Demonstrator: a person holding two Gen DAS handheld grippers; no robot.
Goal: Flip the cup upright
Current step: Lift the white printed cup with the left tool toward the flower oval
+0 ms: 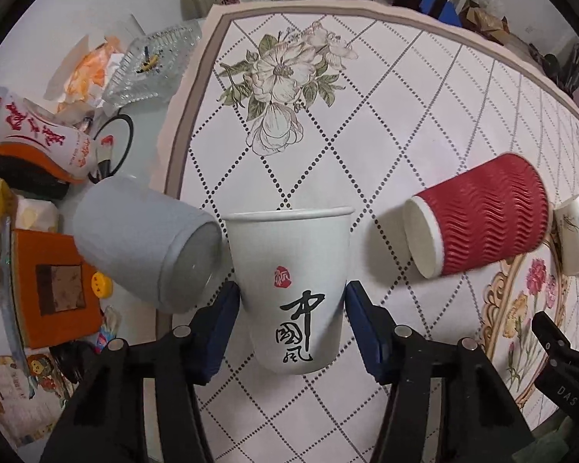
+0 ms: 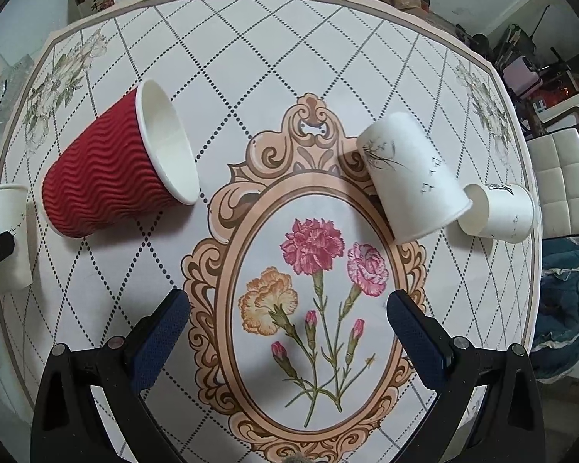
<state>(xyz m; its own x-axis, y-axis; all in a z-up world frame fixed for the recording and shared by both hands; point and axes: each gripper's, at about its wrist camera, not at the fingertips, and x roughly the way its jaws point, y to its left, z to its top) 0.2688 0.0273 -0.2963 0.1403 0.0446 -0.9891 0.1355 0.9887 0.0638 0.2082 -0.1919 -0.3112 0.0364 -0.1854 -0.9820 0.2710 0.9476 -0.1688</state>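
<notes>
The white paper cup (image 1: 289,293) lettered 中國风 stands upright at lower centre, clasped by the left gripper (image 1: 292,324), while the right gripper (image 2: 287,320) gapes wide, holding nothing.

A white padded chair (image 2: 563,185) stands beside the floral, diamond-patterned tablecloth (image 2: 289,58).

Red cup (image 2: 112,177) on side, rt hand-held gripper (image 2: 287,322) open

Patterned tablecloth (image 2: 328,77) covers table. Glass dish (image 1: 154,65) at 10 o'clock, orange box (image 1: 54,289) at 8 o'clock in left view. White chair (image 2: 563,185) at 3 o'clock in right view.
</notes>
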